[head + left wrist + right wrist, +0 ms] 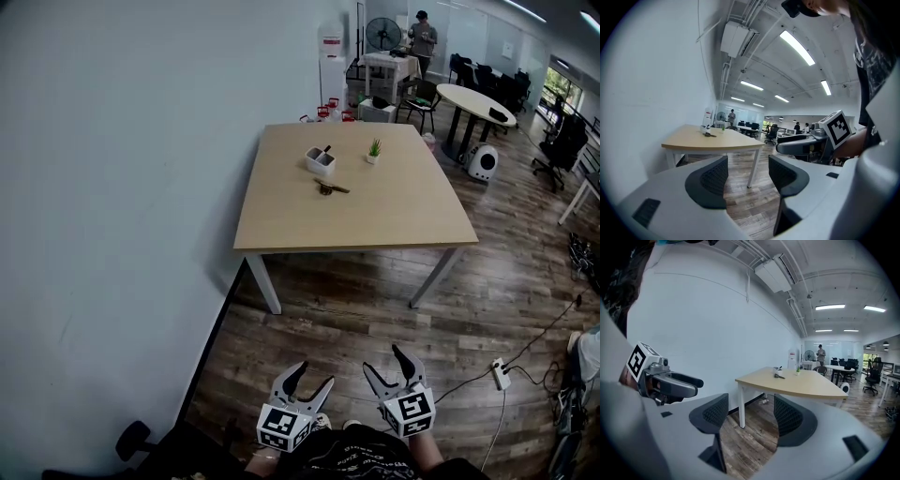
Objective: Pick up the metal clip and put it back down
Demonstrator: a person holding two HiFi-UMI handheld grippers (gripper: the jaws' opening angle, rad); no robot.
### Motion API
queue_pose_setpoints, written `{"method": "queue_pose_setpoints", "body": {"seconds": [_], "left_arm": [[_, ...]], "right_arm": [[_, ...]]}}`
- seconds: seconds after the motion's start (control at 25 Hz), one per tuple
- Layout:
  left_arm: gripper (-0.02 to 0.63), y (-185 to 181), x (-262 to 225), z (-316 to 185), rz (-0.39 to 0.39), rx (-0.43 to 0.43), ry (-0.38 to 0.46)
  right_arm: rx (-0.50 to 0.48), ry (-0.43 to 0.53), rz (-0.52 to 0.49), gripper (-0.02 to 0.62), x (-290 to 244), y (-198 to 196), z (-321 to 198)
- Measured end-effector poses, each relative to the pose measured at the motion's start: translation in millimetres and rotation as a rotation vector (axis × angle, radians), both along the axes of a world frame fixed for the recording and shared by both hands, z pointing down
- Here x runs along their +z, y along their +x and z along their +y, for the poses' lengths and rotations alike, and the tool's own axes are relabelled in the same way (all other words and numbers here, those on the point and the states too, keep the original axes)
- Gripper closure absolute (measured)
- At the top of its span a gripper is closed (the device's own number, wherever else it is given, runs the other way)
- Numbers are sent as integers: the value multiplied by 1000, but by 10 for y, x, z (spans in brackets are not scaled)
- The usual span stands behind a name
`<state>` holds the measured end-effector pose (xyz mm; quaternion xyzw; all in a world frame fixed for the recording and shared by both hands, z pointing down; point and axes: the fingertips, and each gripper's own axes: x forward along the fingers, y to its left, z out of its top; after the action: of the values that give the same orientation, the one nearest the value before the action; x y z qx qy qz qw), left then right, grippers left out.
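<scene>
- The small dark metal clip [330, 188] lay on the light wooden table [394, 220], just before a white compartment box [320, 160], its long axis roughly crosswise.
- It sat well ahead of both grippers, neither clearly nearer.
- The left gripper [315, 375] and right gripper [384, 361] were released and empty.

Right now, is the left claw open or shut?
Open. The left claw has its pads apart, with only floor showing between them.

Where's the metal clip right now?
In the head view, the metal clip lies on the wooden table, just nearer than the white holder, left of the small plant.
</scene>
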<state>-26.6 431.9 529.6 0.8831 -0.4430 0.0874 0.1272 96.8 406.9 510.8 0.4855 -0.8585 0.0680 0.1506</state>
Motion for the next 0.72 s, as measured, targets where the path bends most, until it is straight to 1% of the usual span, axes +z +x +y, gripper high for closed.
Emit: {"method": "queue_pose_setpoints", "body": {"seconds": [0.2,0.36,0.56,0.72], "left_arm": [[345,-102,49,-92,11,10,-21],[345,-104,81,-190,27,19,-31],[345,-47,146,-467,27,9,-43],[345,8,199,-808,23,-14,-56]], "right_arm": [[10,-4,7,293,58,-65,-82],[22,5,11,295,86,-68,-225],[5,6,-2,295,128,-55,-581],[-29,-1,-5,295,191,-20,-990]]}}
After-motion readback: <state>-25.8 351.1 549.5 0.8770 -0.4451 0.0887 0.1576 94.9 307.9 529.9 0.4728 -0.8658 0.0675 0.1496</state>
